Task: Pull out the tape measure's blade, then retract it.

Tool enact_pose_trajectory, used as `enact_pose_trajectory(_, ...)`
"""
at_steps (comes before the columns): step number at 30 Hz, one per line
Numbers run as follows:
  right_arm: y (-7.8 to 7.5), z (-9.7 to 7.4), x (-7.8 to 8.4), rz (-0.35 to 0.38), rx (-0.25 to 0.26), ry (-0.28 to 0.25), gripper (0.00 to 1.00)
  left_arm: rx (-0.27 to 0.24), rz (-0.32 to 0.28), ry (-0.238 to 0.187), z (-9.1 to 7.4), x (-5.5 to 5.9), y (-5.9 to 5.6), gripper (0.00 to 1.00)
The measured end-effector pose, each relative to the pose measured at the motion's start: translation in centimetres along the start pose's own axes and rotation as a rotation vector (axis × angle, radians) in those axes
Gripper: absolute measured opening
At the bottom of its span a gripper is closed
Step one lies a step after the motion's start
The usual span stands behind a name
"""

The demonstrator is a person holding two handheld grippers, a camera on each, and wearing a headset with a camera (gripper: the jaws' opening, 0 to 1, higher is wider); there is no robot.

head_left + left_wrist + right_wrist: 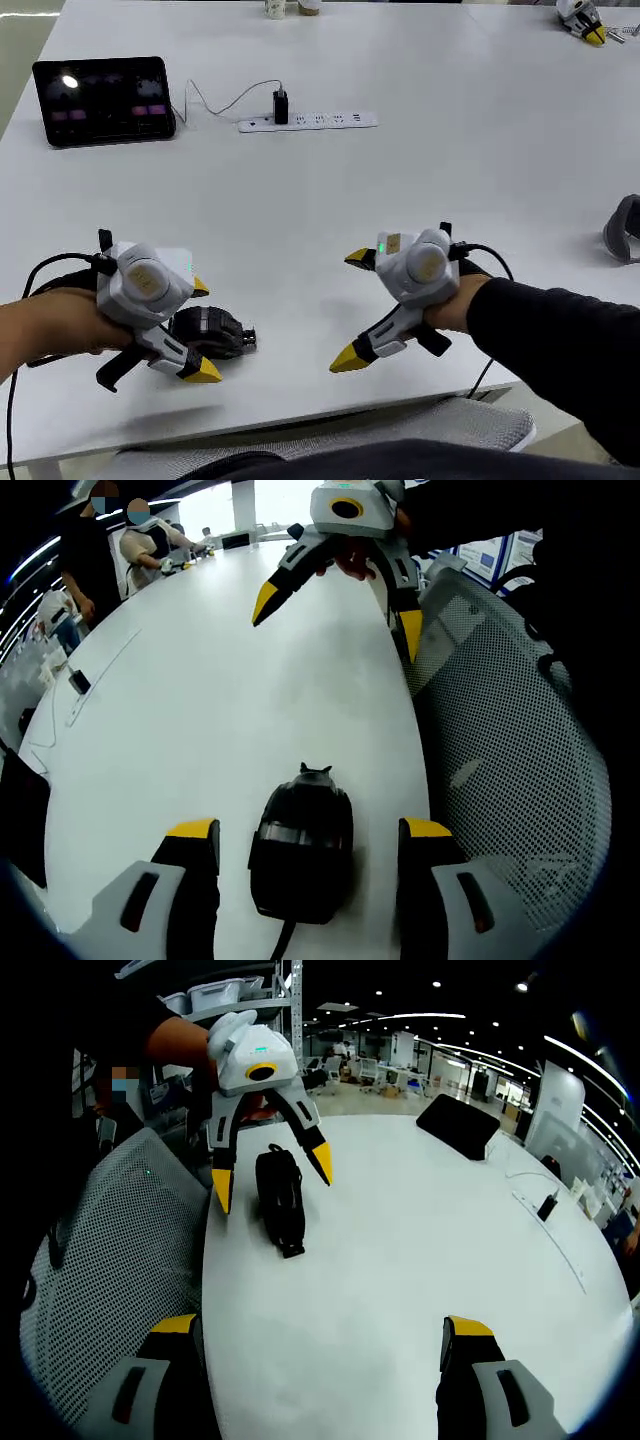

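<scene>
A black tape measure (212, 331) lies on the white table (400, 180) near its front edge, with the blade in and the end hook toward the right. My left gripper (202, 330) is open, one yellow-tipped jaw on each side of the case, with small gaps showing. In the left gripper view the tape measure (302, 850) sits between the left gripper (309, 830) jaws, and the right gripper (338, 615) faces it from farther off. My right gripper (352, 308) is open and holds nothing. In the right gripper view the right gripper (321, 1327) looks across bare table at the tape measure (280, 1195) and the left gripper (272, 1177).
A dark tablet (103, 100) stands at the back left, and a white power strip (310, 121) with a black plug lies behind the middle. A grey object (622, 228) is at the right edge. Another gripper (583, 20) rests far back right. A mesh chair (330, 430) is under the front edge.
</scene>
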State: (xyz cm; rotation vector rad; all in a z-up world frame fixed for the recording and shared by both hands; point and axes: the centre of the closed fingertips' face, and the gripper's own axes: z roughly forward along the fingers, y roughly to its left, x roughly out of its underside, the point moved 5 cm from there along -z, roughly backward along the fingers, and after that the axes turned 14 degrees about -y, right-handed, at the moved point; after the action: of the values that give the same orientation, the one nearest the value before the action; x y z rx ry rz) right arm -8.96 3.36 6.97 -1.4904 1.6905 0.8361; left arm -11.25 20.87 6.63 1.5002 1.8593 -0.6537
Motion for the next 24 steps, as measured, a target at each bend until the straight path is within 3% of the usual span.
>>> enact_pose_trajectory(8,0.8,3.2,-0.6,-0.018,-0.06,0.024,0.99,-0.001,0.042,0.053,0.2,0.7,0.2,0.53)
enact_pose_trajectory(12,0.7,4.1,-1.4,-0.044,-0.075,0.018,0.89,-0.038,0.082,0.06,0.2,0.7,1.0,0.34)
enact_pose_trajectory(24,1.1,6.6,-2.1,-0.053,-0.105,0.023,0.72,-0.024,0.079,0.07,0.4,0.9,0.9,0.33)
